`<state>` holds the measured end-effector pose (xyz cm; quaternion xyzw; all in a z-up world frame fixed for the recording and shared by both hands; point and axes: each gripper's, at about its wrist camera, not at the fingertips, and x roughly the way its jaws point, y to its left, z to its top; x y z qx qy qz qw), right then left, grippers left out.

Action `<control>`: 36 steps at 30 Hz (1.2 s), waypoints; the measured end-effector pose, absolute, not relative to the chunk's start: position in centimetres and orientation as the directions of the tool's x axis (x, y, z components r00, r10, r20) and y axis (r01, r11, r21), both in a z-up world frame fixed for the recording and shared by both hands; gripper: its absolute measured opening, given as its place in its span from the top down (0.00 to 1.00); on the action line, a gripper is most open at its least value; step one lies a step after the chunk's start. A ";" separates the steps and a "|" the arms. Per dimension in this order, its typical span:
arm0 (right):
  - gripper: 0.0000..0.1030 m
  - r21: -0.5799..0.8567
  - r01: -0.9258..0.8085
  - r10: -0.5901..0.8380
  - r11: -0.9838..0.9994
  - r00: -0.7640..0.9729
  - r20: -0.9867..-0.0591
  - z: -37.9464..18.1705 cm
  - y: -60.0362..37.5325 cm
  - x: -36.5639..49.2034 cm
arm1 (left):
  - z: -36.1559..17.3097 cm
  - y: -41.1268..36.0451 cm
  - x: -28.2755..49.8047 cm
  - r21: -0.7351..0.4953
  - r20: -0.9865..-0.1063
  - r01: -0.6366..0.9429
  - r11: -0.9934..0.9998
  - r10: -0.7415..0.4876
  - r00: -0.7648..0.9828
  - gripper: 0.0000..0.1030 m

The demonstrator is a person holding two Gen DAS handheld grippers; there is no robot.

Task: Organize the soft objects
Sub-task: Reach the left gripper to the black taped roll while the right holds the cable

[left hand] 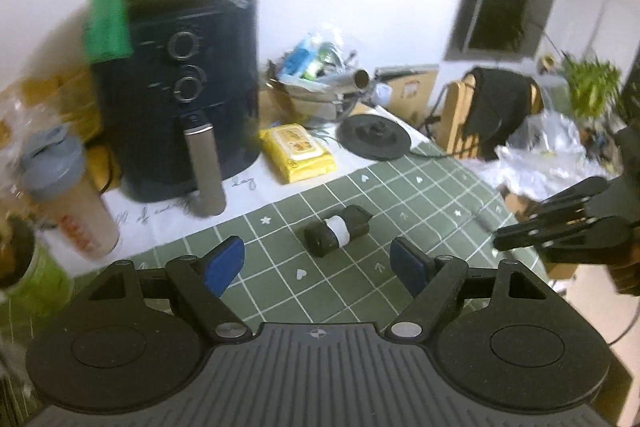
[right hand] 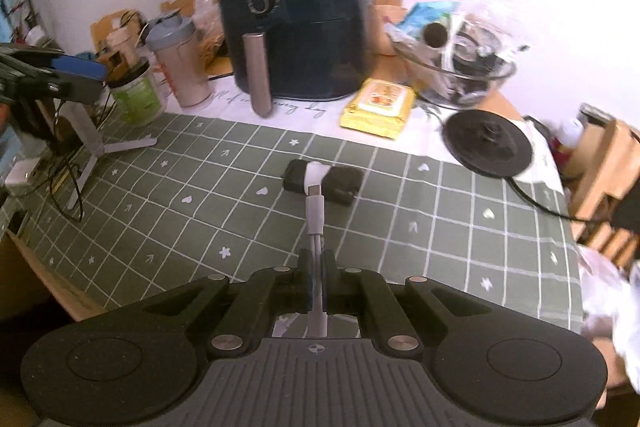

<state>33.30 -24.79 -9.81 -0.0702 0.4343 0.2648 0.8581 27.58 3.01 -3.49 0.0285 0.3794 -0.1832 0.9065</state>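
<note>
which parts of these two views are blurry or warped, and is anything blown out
Left wrist view: the stack atop the air fryer and the shaker bottle are smeared, while the black roll stays fairly crisp. Right wrist view: sharper overall, with the white cable in the right tongs clear. Both views: grid lines bow from fisheye, and the wall is washed out.

Green grid-patterned tablecloth (right hand: 200, 179) under black rolled bundle (right hand: 324, 181), air fryer (right hand: 292, 15), yellow wipes pack (right hand: 378, 107), black disc (right hand: 488, 143).

One air fryer (right hand: 292, 15), one wipes pack (right hand: 378, 107), two cups (right hand: 180, 63).
</note>
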 end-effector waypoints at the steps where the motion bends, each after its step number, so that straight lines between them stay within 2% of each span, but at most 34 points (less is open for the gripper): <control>1: 0.94 0.115 -0.502 0.391 0.857 0.488 -0.780 -9.7 -25.1 32.9 | -3.9 2.6 28.0 -0.075 -0.701 0.372 0.925 -0.314 0.640 0.22; 16: 0.94 0.168 -0.294 0.314 0.941 0.569 -0.760 -8.3 -28.8 27.5 | -11.2 -1.3 33.8 0.052 -0.763 0.549 0.834 -0.321 0.561 0.22; 32: 0.94 0.178 -0.169 0.243 0.969 0.568 -0.786 -9.0 -29.9 23.3 | -18.8 -6.1 39.4 0.208 -0.808 0.656 0.725 -0.251 0.533 0.23; 34: 0.94 0.181 -0.157 0.238 0.971 0.568 -0.788 -8.9 -30.1 22.7 | -19.5 -6.4 40.0 0.204 -0.819 0.665 0.719 -0.246 0.518 0.24; 36: 0.94 0.183 -0.145 0.233 0.972 0.566 -0.791 -8.9 -30.2 22.3 | -20.4 -6.9 40.4 0.198 -0.841 0.684 0.702 -0.237 0.487 0.35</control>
